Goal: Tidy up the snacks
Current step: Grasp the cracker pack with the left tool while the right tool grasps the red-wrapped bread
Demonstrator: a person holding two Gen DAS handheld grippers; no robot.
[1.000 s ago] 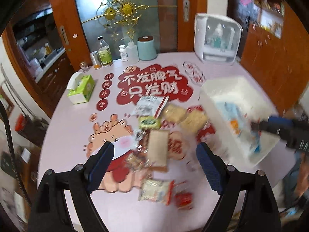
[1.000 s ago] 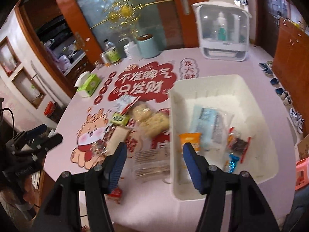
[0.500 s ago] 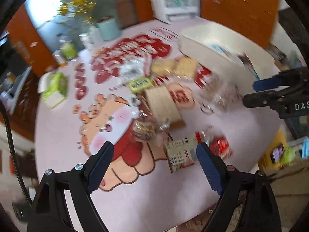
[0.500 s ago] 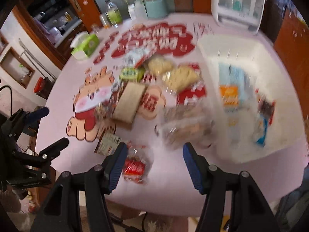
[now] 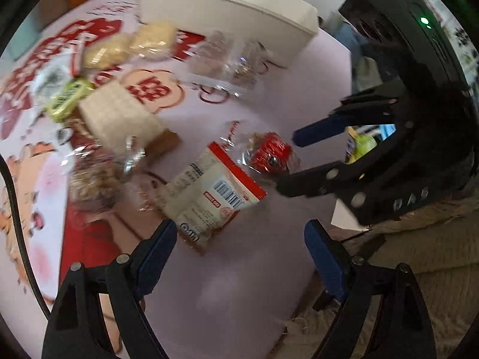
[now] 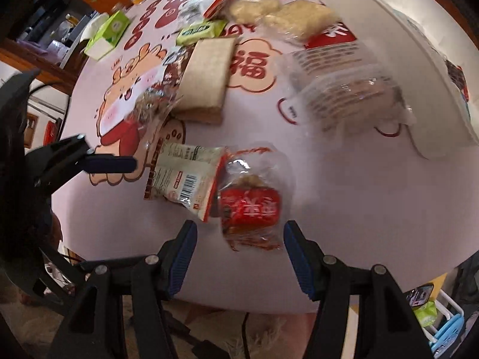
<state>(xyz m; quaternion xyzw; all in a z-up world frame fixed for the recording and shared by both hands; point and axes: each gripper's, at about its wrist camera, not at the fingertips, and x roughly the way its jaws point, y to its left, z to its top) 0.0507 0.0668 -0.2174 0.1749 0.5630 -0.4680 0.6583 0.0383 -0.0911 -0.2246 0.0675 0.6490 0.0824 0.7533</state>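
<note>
Loose snacks lie on a pink table with red cartoon prints. A white packet with a barcode (image 5: 209, 197) (image 6: 182, 176) lies just ahead of my left gripper (image 5: 239, 239), which is open and holds nothing. A red-labelled snack in clear wrap (image 6: 251, 206) (image 5: 269, 152) lies close in front of my right gripper (image 6: 239, 239), also open and holding nothing. In the left wrist view the right gripper (image 5: 287, 161) hangs over the red snack. The white bin (image 5: 227, 9) (image 6: 419, 30) stands at the back right.
Farther back lie a beige wafer pack (image 6: 206, 74), a clear tray pack (image 6: 344, 89), pale puffed snacks (image 6: 287, 15), a green bar (image 6: 200, 30) and a green tissue box (image 6: 107, 33). The table's front edge (image 6: 269, 296) runs just under both grippers.
Both grippers have dropped toward the table's front edge and tipped downward. The white packet and red snack now lie close before them. Both jaws stand as wide as before.
</note>
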